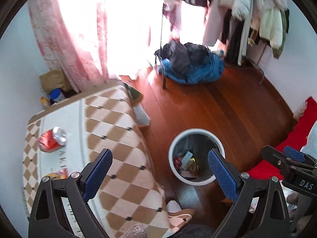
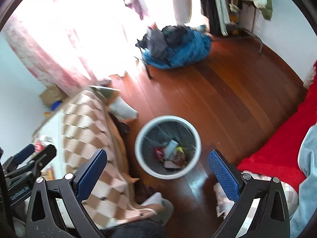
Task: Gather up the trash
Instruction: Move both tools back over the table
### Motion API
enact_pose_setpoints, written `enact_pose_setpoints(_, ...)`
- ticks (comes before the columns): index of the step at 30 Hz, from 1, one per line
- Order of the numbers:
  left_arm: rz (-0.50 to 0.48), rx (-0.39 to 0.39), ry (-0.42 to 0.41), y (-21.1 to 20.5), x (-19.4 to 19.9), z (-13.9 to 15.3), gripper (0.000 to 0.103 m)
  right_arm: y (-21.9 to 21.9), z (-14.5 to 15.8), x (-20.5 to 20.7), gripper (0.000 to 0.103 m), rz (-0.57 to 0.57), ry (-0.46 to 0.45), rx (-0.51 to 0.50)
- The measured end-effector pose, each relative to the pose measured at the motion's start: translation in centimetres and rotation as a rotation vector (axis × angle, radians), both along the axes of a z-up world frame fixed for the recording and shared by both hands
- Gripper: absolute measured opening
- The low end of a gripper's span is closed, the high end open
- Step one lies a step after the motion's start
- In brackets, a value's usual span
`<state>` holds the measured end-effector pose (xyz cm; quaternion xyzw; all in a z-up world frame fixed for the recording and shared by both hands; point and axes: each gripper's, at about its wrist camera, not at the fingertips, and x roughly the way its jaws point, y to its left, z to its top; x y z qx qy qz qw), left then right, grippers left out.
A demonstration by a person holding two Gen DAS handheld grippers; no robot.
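left gripper: fingers wide apart, nothing between them | crushed red can: lies on its side on the checkered table | white trash bin: on the wooden floor beside the table, wrappers inside | right gripper: at right edge, state unclear

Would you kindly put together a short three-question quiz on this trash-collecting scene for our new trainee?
1. True or false: the left tool is holding the crushed red can.
2. Where does the white bin stand? A) on the table B) on the wooden floor C) on the red blanket
3. Fill in: the crushed can lies on the ____ with the checked cloth.

Key:
1. False; both tools are open and empty, the right tool too.
2. B
3. table
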<state>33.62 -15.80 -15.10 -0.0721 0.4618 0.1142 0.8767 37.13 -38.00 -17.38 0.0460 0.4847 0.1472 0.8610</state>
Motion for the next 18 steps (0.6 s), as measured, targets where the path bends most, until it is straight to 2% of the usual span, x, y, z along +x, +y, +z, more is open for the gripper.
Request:
enact_pose_setpoints(4, 0.078, 0.001, -0.04, 4.5, -2.7, 1.9, 0.099, 5.1, 2.5, -1.5, 0.103, 0.104, -0.02, 0.029)
enact_pose_setpoints(8, 0.255, 0.045, -0.023, 11.6, -6.5, 1.4, 0.099, 14.2, 2.5, -2.6, 0.103, 0.304, 0.004, -0.038)
enact_pose_setpoints(10, 0.348, 0.054, 0.012, 15.3, -8.4, -0.1, 0.099, 19.6, 1.7, -3.1, 0.103, 0.424, 0.015, -0.1)
enact_pose_setpoints(14, 0.521, -0.013, 0.112, 24.0, -13.1, -5.5, 0.099, 30.5, -1.0, -4.2, 0.103, 0.665, 0.038, -0.202)
enact_pose_setpoints(18, 0.636, -0.016, 0.202, 30.0, -16.4, -10.4, 0.099, 40.4, -4.8, -4.8, 0.103, 0.841, 0.067, -0.338)
